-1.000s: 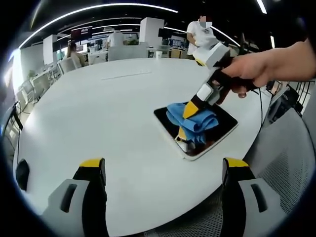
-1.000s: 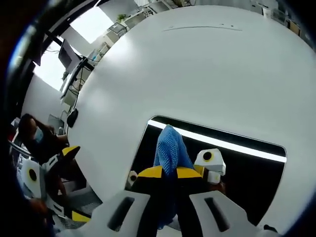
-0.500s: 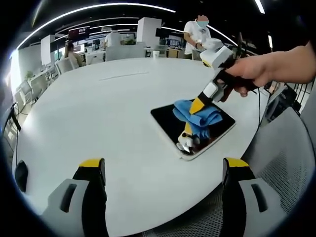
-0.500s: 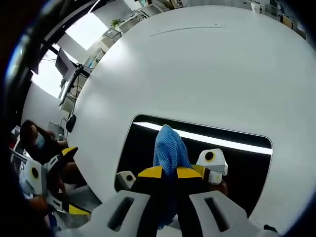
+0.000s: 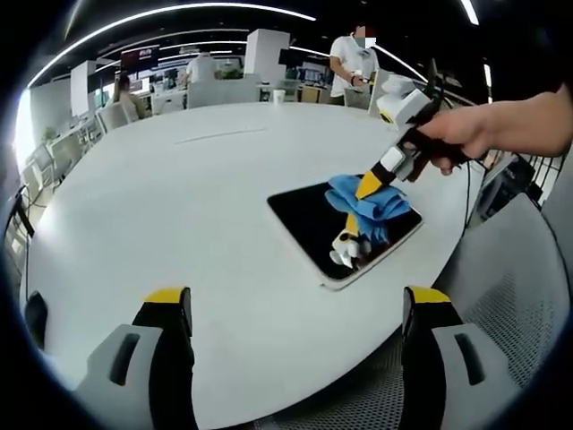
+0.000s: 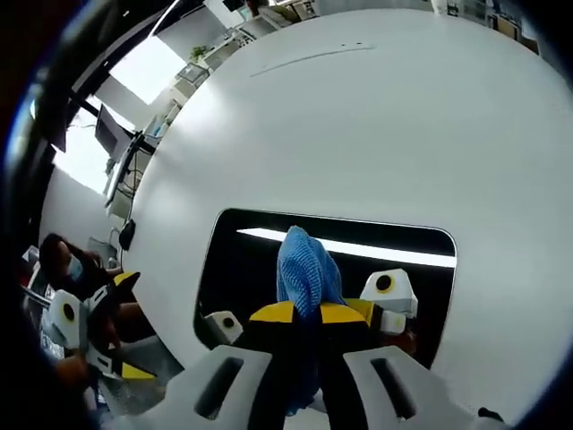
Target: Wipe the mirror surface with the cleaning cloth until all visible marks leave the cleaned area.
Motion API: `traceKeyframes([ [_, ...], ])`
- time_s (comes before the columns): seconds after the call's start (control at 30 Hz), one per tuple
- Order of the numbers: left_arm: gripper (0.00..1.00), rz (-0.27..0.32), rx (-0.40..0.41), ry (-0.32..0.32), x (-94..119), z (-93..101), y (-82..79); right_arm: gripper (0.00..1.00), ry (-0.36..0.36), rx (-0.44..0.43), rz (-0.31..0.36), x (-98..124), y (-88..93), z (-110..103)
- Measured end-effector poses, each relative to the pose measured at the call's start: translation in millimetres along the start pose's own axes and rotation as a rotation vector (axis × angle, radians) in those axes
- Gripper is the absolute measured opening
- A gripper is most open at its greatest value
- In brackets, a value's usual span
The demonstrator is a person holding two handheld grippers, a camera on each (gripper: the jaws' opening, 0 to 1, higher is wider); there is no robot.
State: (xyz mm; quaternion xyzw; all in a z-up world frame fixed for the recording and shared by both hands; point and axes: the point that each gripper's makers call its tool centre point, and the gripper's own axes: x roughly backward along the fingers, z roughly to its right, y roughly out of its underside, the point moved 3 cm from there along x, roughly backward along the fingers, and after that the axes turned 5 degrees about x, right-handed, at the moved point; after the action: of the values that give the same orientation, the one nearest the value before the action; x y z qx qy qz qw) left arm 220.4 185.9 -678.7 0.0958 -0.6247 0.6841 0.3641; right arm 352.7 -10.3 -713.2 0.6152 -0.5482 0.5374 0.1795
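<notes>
Right gripper view: cloth (image 6: 307, 273) clamped between the closed jaws of the right gripper (image 6: 306, 313), bunched tip pressed on the mirror (image 6: 251, 269) directly ahead. Mirror lies flat on the white table (image 6: 358, 134). Left gripper view: left gripper (image 5: 295, 309) jaws wide apart, holding nothing, well short of the mirror (image 5: 309, 219); cloth (image 5: 367, 199) on its far end.

Open office: ceiling light strips (image 5: 179, 13), desks (image 5: 224, 90).
</notes>
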Motion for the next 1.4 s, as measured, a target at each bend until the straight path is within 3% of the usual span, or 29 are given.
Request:
traceKeyframes([
  [0.9, 0.97, 0.014, 0.018, 0.013, 1.6, 2.1, -2.3, 0.02, 0.056, -0.054, 0.017, 29.6, 15.4, 53.9],
  [1.4, 0.97, 0.013, 0.021, 0.013, 3.8, 4.0, -3.9, 0.03, 0.071, -0.076, 0.022, 38.0, 19.8, 67.8],
])
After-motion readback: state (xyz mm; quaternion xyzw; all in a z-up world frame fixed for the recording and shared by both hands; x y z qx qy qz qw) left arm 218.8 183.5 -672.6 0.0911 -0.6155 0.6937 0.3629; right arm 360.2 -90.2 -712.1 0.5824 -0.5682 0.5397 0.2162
